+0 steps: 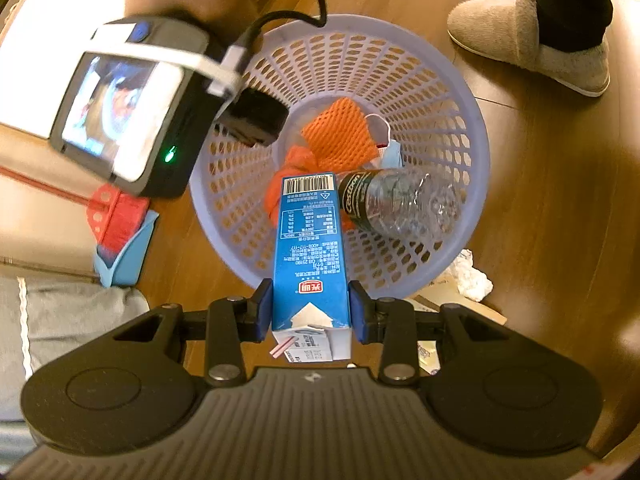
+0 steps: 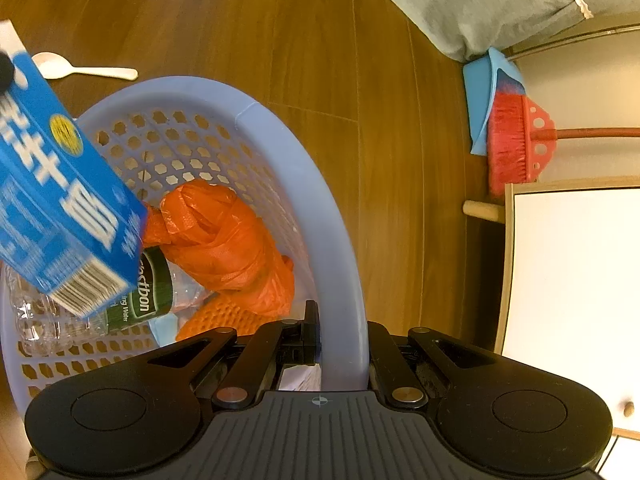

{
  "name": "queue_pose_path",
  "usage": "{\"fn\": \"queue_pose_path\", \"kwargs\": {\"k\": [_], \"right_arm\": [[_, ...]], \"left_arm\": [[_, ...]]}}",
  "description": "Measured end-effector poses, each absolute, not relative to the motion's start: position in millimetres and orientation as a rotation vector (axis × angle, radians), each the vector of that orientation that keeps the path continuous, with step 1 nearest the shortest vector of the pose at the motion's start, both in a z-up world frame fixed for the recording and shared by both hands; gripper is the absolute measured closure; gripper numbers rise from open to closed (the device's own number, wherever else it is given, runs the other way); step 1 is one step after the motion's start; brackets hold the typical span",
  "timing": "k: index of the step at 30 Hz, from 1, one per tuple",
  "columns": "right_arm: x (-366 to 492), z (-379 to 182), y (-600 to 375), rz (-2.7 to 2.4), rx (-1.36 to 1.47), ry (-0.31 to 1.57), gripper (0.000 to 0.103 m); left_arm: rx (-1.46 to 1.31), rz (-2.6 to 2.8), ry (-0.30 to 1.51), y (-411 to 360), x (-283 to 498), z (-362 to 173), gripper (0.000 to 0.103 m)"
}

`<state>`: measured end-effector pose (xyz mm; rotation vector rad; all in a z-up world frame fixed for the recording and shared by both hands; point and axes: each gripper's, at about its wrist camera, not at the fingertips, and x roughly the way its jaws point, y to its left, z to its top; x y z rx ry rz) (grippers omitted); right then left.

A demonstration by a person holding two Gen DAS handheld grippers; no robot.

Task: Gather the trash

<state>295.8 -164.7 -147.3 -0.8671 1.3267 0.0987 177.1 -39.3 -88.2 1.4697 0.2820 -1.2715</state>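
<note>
Carton [image 1: 310, 248] in left gripper [image 1: 311, 312] | over basket [image 1: 460, 184] | bottle [image 1: 400, 204], bag [image 2: 228, 244] inside

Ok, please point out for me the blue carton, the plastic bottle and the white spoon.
blue carton [image 1: 310, 248], left wrist view, on its printed side panel.
plastic bottle [image 1: 404, 204], left wrist view, on its clear crumpled body.
white spoon [image 2: 54, 65], right wrist view, on its bowl.

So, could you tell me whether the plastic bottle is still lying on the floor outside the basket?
No, the plastic bottle lies inside the basket, beside the orange bag.
</note>
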Motion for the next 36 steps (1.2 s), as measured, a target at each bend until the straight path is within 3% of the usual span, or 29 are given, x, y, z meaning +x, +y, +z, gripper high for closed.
{"fn": "queue_pose_path", "kwargs": {"k": [7, 8, 9, 10, 14, 28, 36], "right_arm": [[296, -147, -168, 0.092, -0.854, 1.327, 0.103], [297, -147, -169, 0.090, -0.850, 1.328, 0.103], [297, -147, -169, 0.090, -0.850, 1.329, 0.103], [297, -147, -169, 0.089, -0.850, 1.328, 0.103], [297, -147, -169, 0.090, -0.847, 1.325, 0.103], [296, -147, -171, 0.086, -0.837, 1.325, 0.103], [297, -146, -173, 0.083, -0.823, 1.326, 0.103]], "left_arm": [[1.476, -1.282, 0.210, -62, 170, -101, 0.068], [1.472, -1.279, 0.172, -66, 167, -104, 0.064], [1.471, -1.274, 0.143, -69, 165, -107, 0.047], [1.475, -1.267, 0.131, -72, 164, -110, 0.041], [1.471, -1.274, 0.183, -75, 168, -114, 0.046], [1.476, -1.269, 0.254, -52, 172, -118, 0.047], [1.453, -1.279, 0.278, -50, 169, -118, 0.057]]}}
